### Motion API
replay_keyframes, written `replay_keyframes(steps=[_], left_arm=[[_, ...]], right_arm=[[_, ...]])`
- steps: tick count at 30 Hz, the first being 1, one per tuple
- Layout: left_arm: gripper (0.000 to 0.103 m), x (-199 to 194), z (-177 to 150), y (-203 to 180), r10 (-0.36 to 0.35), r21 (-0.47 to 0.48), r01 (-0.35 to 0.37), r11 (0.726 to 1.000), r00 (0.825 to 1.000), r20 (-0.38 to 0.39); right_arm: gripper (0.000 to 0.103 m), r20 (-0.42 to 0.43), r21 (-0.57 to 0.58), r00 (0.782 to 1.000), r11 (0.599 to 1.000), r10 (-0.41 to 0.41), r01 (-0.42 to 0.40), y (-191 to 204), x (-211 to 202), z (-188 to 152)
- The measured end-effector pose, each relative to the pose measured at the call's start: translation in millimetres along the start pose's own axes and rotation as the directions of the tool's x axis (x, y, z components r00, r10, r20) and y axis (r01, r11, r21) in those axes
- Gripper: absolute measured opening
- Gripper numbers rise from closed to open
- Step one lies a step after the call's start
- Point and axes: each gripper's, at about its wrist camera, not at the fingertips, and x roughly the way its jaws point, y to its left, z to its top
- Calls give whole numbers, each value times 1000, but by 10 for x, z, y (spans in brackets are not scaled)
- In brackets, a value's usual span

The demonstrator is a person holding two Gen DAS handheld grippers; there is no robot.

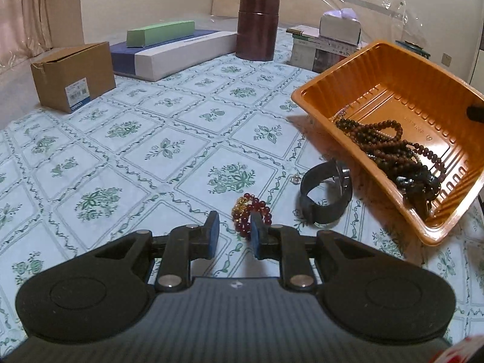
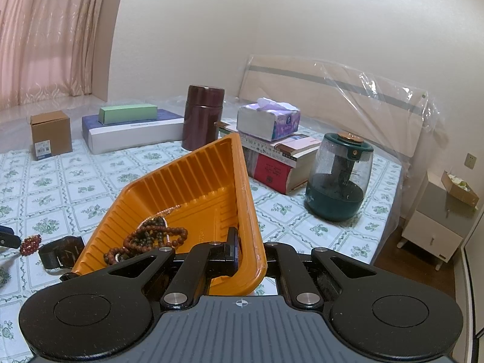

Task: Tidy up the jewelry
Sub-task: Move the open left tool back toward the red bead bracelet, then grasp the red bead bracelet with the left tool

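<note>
A red bead bracelet [image 1: 243,211] with a gold charm lies on the floral tablecloth just ahead of my left gripper [image 1: 234,230]. The jaws stand a little apart with only cloth between the blue pads [image 1: 215,227], and the right fingertip overlaps the bracelet. A dark wristwatch [image 1: 326,196] lies to its right, with a small clear piece [image 1: 295,179] beside it. My right gripper [image 2: 251,254] is shut on the rim of the orange tray [image 2: 193,175], holding it tilted. Brown and dark bead strands [image 2: 145,239] sit heaped in its low corner.
At the back stand a cardboard box [image 1: 74,75], a long white and blue box [image 1: 181,51] with a green box on it, a dark brown canister [image 1: 257,27], and a tissue box on books [image 2: 269,121]. A green humidifier [image 2: 337,178] stands near the table's right edge.
</note>
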Motion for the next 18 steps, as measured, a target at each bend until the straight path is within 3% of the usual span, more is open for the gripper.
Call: replay_keyframes(steps=[11, 18], left_arm=[[18, 164, 67, -64, 4, 60, -2, 998, 1000, -18], [8, 135, 50, -40, 3, 72, -1, 997, 1000, -17]], right_arm=[[6, -3, 0, 1000, 1000, -4, 4, -22, 5, -20], [6, -2, -2, 1000, 1000, -3, 3, -23, 7, -23]])
